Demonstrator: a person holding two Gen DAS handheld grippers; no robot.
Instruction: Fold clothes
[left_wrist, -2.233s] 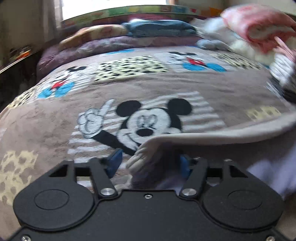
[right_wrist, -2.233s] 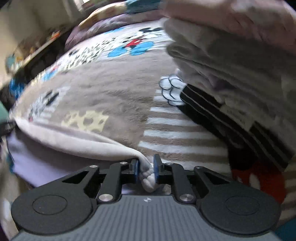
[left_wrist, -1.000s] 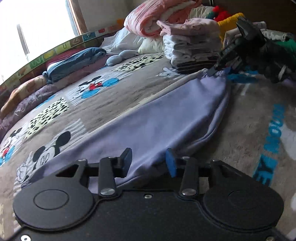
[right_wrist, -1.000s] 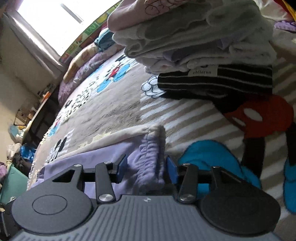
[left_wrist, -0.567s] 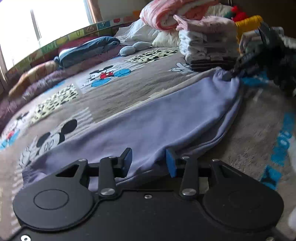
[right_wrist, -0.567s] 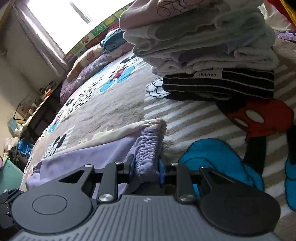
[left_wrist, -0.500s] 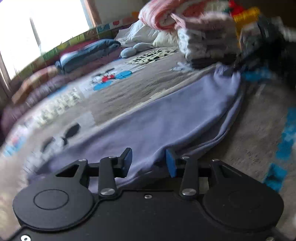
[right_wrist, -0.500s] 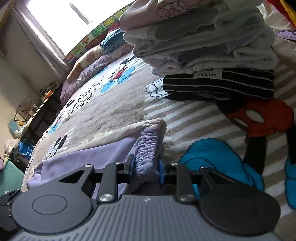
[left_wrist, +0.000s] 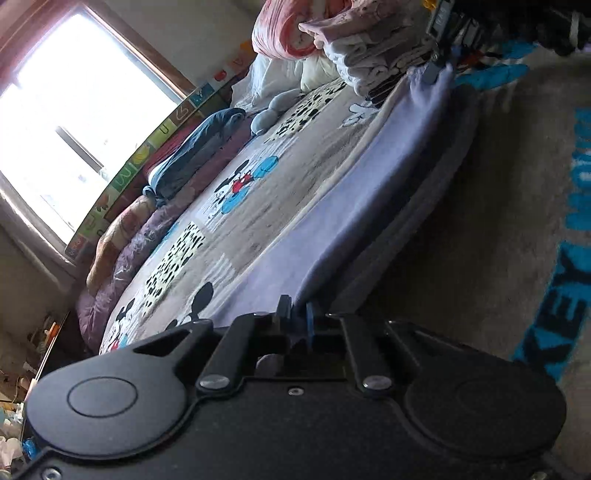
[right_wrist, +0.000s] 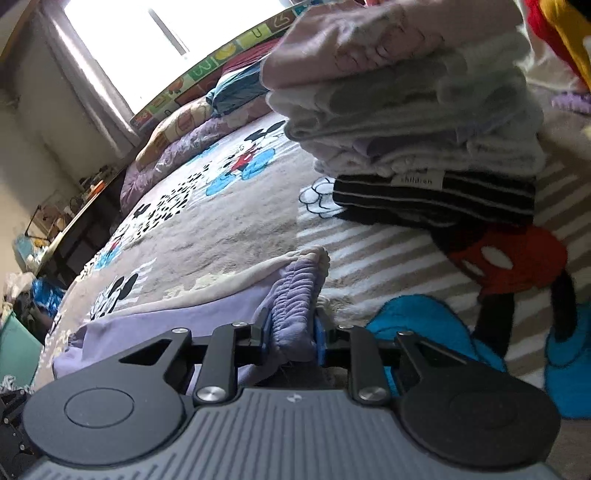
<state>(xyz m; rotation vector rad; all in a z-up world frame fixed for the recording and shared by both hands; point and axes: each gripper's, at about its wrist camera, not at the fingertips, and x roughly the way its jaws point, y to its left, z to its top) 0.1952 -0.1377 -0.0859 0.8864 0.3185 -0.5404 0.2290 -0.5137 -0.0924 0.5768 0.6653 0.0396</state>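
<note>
Lilac trousers (left_wrist: 369, 177) lie stretched lengthwise across the cartoon-mouse blanket (left_wrist: 258, 206). My left gripper (left_wrist: 295, 319) is shut on their near edge, where the cloth pinches thin between the blue pads. At the far end the right gripper (left_wrist: 439, 61) grips the gathered waistband. In the right wrist view my right gripper (right_wrist: 291, 334) is shut on that ribbed lilac waistband (right_wrist: 299, 291), and the rest of the trousers (right_wrist: 166, 325) trail away to the left.
A tall stack of folded clothes (right_wrist: 413, 122) stands just beyond the right gripper, a black striped piece (right_wrist: 432, 199) at its bottom. Pillows and a rolled pink quilt (left_wrist: 291, 33) sit at the bed's far side under the window (left_wrist: 74, 110).
My left gripper has closed on the trousers' edge and rolled sideways, tilting its view. The right gripper, which closed on the waistband earlier, keeps its hold.
</note>
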